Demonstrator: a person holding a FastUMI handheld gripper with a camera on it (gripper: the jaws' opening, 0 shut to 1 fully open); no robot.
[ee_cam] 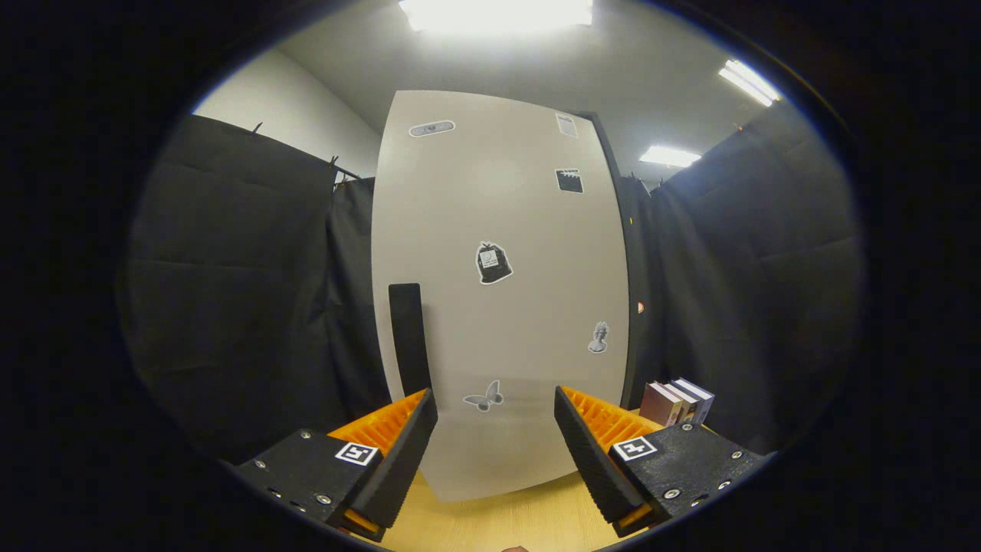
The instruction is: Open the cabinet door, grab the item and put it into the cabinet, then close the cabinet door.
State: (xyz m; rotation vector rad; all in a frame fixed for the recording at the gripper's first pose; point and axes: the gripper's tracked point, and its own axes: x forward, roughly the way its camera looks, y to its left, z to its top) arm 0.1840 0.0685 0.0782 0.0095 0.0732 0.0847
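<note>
The tall pale grey cabinet door [498, 291], dotted with small stickers, is seen shut, standing on the light wooden tabletop [521, 521]. The gripper [496, 429] is held spread wide, nothing between its fingers, aimed at the door's lower part. The black vertical handle [408, 337] lies just beyond the left finger. The small boxes [678, 400], perhaps the item, are seen beside the cabinet, right. Either opening is due or closing is done. Room is open on both sides.
</note>
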